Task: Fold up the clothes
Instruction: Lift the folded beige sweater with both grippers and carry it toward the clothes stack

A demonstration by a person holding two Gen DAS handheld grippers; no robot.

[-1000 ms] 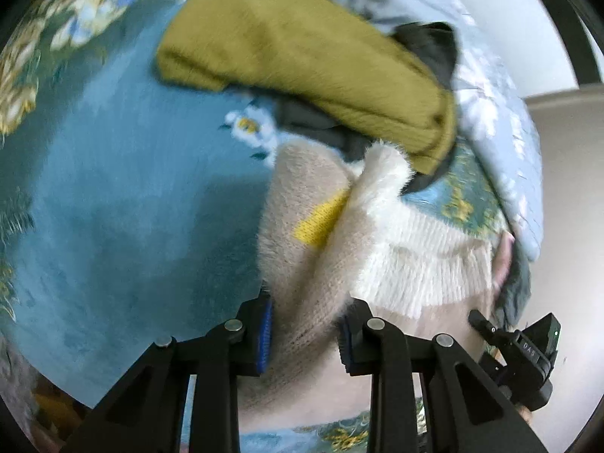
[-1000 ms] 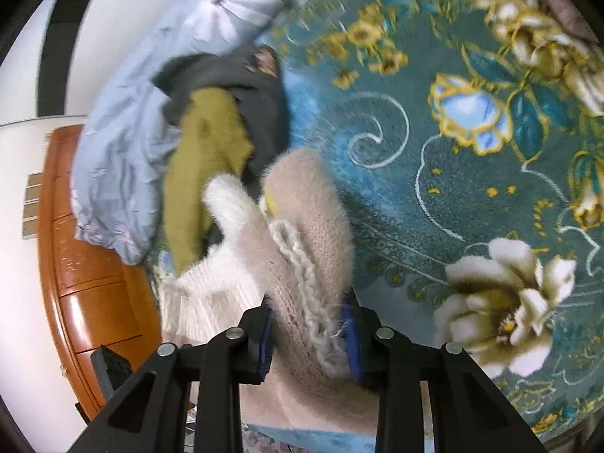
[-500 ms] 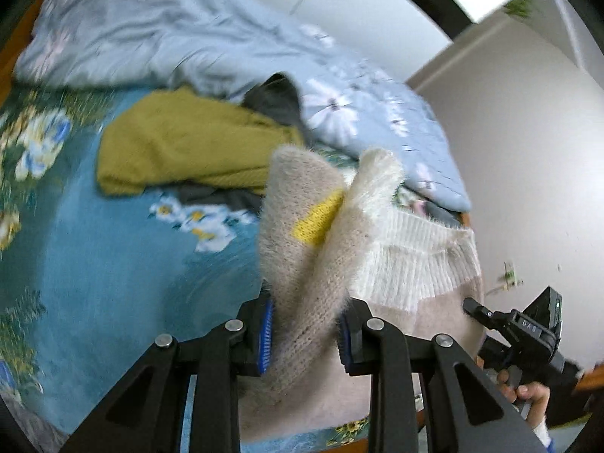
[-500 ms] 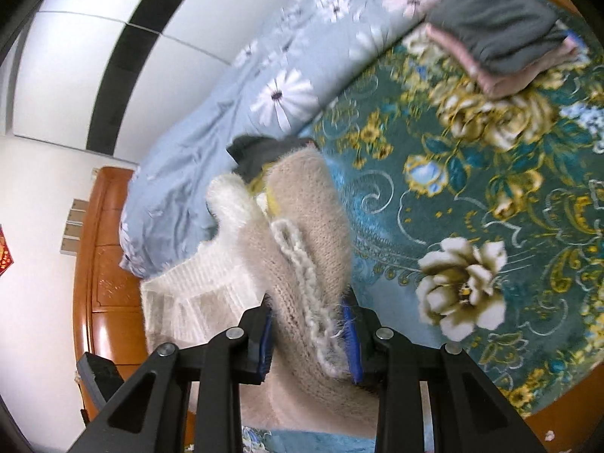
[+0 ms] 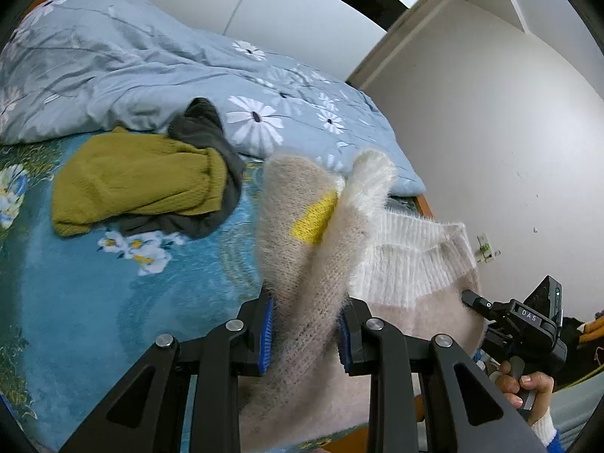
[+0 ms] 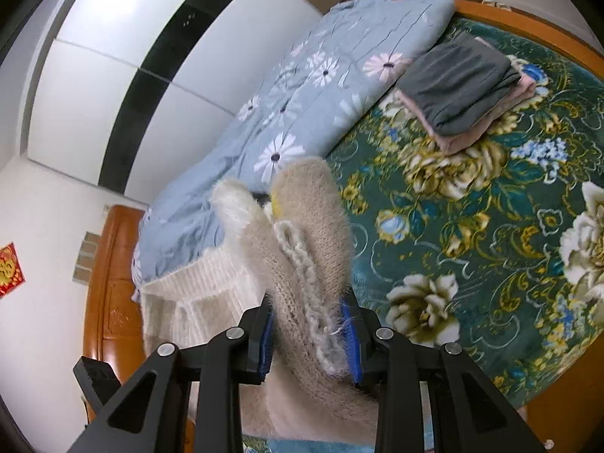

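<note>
A fuzzy beige and white sweater [image 5: 302, 256] with a yellow patch hangs between both grippers, lifted above the bed. My left gripper [image 5: 306, 334] is shut on a bunched beige fold of it. My right gripper [image 6: 309, 338] is shut on another fold of the sweater [image 6: 313, 241], beside a looped yarn trim. Its white ribbed hem [image 5: 407, 264] stretches toward the right gripper, which shows in the left wrist view [image 5: 528, 324] with the hand holding it.
An olive sweater [image 5: 139, 181] lies over a dark grey garment [image 5: 211, 128] on the floral bedspread [image 5: 94, 302]. A light blue daisy duvet [image 6: 302, 87] lies along the wall. A folded grey and pink stack [image 6: 464, 90] sits at the far corner. Wooden bed frame [image 6: 109, 283].
Both grippers have risen and tilted up with the sweater, so the views now take in the wall, duvet and folded stack rather than the bedspread close below.
</note>
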